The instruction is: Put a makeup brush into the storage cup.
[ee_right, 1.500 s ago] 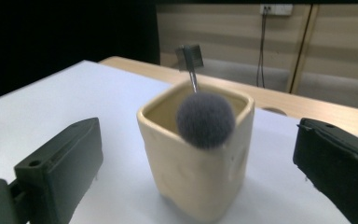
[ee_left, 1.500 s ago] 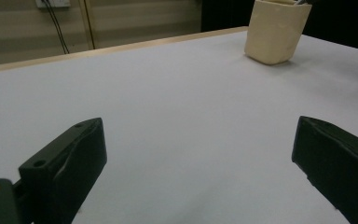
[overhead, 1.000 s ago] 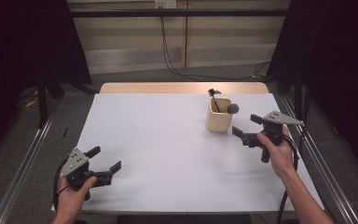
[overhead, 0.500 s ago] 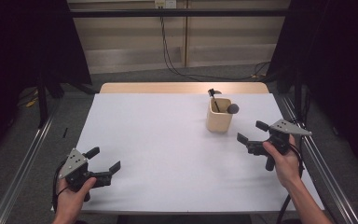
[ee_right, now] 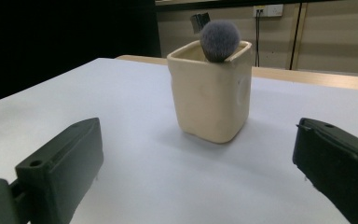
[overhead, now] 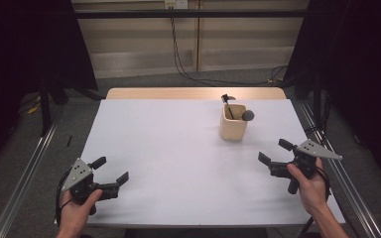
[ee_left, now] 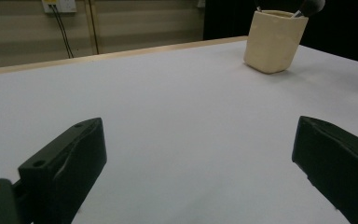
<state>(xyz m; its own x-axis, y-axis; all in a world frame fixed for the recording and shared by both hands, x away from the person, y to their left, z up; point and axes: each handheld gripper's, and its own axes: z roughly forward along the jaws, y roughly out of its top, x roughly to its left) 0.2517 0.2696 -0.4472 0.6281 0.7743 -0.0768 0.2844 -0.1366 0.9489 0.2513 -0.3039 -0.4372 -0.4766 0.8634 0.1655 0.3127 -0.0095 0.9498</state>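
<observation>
Squarish matte cream cup [ee_right: 212, 100] with fluffy grey brush [ee_right: 220, 40]; both claws wide open, empty.

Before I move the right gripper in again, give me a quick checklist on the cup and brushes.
1. Right gripper open, holding nothing: ok.
2. Left gripper open, apart from the cup: ok.
3. Cream cup upright on the white table: ok.
4. Grey round brush in the cup, head leaning on its rim: ok.
5. Second, dark tool standing in the cup: ok; its type: cannot tell.
6. Bare table between right gripper and cup: ok.
</observation>
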